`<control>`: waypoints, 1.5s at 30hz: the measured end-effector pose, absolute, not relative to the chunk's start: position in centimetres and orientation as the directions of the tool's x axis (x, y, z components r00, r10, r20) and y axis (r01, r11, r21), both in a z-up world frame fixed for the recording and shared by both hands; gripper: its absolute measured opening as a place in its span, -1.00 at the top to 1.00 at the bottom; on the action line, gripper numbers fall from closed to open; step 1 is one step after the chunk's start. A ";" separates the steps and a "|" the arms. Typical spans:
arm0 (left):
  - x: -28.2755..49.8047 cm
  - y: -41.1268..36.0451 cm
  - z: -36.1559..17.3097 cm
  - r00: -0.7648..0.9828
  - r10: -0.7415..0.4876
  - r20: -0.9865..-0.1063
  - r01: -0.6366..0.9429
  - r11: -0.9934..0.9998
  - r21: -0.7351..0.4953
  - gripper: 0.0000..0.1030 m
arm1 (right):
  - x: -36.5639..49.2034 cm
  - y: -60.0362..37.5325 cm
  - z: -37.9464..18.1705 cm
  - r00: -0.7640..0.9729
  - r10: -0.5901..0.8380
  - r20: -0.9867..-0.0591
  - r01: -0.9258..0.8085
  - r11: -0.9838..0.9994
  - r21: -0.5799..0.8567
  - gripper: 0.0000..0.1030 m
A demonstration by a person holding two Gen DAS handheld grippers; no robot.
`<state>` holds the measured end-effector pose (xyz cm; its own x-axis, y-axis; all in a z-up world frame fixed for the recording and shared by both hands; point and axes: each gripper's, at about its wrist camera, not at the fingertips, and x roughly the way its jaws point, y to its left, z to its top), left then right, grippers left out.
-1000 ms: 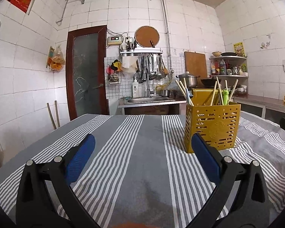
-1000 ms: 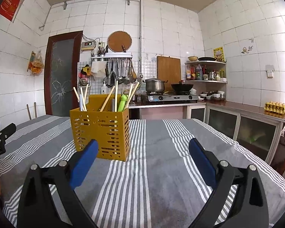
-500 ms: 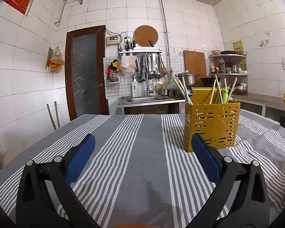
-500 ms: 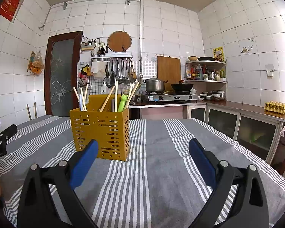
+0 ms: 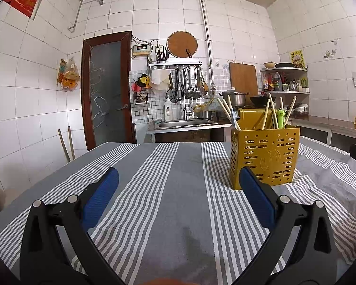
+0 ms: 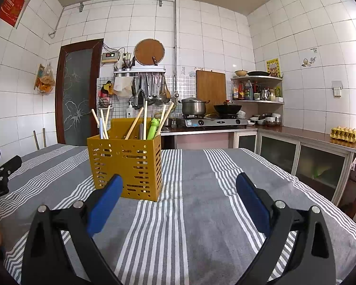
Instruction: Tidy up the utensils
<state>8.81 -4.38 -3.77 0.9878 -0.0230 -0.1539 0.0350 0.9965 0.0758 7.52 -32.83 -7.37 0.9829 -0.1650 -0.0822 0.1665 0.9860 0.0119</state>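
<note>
A yellow perforated utensil holder (image 5: 264, 158) (image 6: 128, 166) stands upright on the grey striped tablecloth (image 5: 178, 178) (image 6: 201, 190). Several wooden chopsticks (image 5: 265, 112) (image 6: 134, 123) and a green frog-topped utensil (image 5: 280, 118) (image 6: 153, 128) stick up out of it. My left gripper (image 5: 178, 185) is open, low over the cloth, with the holder ahead on its right. My right gripper (image 6: 179, 185) is open too, with the holder ahead on its left. Both hold nothing.
Beyond the table's far edge are a sink counter (image 5: 185, 124), a stove with a pot (image 6: 193, 106) and wok, and hanging kitchen tools. A counter with an egg tray (image 6: 344, 134) runs along the right wall. The left gripper's tip (image 6: 2, 166) shows in the right wrist view.
Almost nothing differs; the left wrist view has shifted very slightly, and the holder sits a touch higher in it. Both grippers stay open.
</note>
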 end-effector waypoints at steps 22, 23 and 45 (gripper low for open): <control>8.9 -4.6 -3.8 0.987 -0.025 -0.156 0.037 0.996 0.079 -0.91 | 7.4 -32.9 -7.3 0.983 -0.165 -0.082 0.166 0.986 0.012 -0.83; 8.9 -4.5 -3.8 0.987 -0.024 -0.156 0.037 0.996 0.078 -0.90 | 7.5 -32.9 -7.4 0.983 -0.165 -0.082 0.166 0.986 0.012 -0.83; 8.8 -4.7 -4.1 0.987 -0.024 -0.158 0.037 0.996 0.080 -0.91 | 7.5 -32.8 -7.4 0.983 -0.165 -0.082 0.166 0.986 0.012 -0.83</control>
